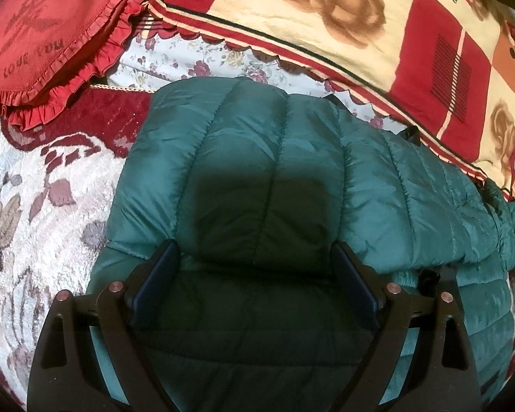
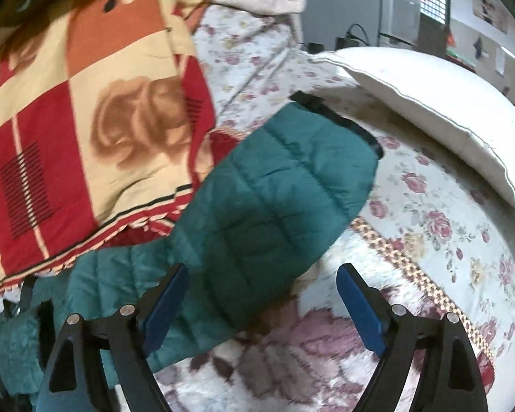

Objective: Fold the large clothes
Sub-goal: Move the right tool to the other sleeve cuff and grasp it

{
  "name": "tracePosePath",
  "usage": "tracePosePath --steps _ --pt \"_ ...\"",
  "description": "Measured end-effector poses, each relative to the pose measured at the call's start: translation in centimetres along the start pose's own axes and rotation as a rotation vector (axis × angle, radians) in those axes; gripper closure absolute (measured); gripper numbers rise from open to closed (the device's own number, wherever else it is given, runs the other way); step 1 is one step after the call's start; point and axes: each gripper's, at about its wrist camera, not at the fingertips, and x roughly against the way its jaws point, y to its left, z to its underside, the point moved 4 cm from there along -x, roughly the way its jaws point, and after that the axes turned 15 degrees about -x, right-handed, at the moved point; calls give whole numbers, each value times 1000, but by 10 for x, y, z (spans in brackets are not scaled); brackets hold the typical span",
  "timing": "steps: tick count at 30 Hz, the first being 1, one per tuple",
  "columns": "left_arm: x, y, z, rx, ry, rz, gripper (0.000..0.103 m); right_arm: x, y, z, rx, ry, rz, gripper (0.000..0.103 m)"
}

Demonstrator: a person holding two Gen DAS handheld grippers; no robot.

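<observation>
A dark green quilted puffer jacket [image 1: 257, 158] lies on the bed, its body spread across the middle of the left wrist view. My left gripper [image 1: 255, 250] is open and empty, hovering just over the jacket's near part and casting a shadow on it. In the right wrist view a sleeve of the jacket [image 2: 278, 192] stretches away to a black cuff [image 2: 329, 113]. My right gripper [image 2: 261, 271] is open and empty, its left finger [image 2: 168, 298] over the sleeve's edge and its right finger over the blanket.
A fluffy floral blanket [image 1: 41, 213] covers the bed. A red ruffled heart cushion [image 1: 51, 31] lies far left. A red and cream rose quilt [image 1: 377, 34] borders the jacket at the back. A white pillow [image 2: 439, 113] lies at the right, over a floral sheet [image 2: 439, 219].
</observation>
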Motion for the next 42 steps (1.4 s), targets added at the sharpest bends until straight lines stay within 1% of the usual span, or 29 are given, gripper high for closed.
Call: tracePosePath --steps 7,12,20,24,25,26,27,28,29,30,31,32,35,38,40,42 --pt "1 0 1 -9 -3 -9 12 -11 -12 -19 -38 -15 14 16" --pt "0 -1 1 -4 -4 -1 12 -22 -11 -28 -35 -21 14 16" --pt "-1 2 1 9 -9 29 11 -43 -15 -39 -105 3 -21 16" --pt "-1 2 2 5 -9 28 10 -47 -8 -41 -78 -14 -22 16" --pt "-2 1 1 2 -8 28 10 -47 -5 -41 -59 -19 -20 18" --pt "-2 1 2 0 -8 27 9 -47 -2 -40 -39 -29 -12 31" --pt "-2 1 2 -2 -7 27 9 -47 -1 -39 -24 -36 -4 41" --pt "-3 0 2 -4 -6 26 9 -47 1 -39 -8 -37 -4 57" --pt "-3 0 2 -6 -5 25 8 -47 1 -38 -5 -35 -17 65" --pt "-3 1 2 -7 -3 25 8 -46 1 -38 -7 -36 -29 68" --pt "-3 1 2 -7 -3 25 8 -43 2 -38 -9 -39 -46 75" --pt "-2 0 1 -9 -1 25 8 -40 3 -38 -8 -39 -66 79" --pt "1 0 -1 -9 -3 9 8 -30 11 -35 23 -41 -104 84" --pt "11 -1 -7 -33 -38 -18 8 -11 24 -29 62 -50 -162 87" --pt "16 0 -10 -25 -51 -14 8 6 35 -25 82 -62 -214 87" --pt "22 3 -12 -13 -61 -7 8 21 48 -21 107 -73 -247 88"
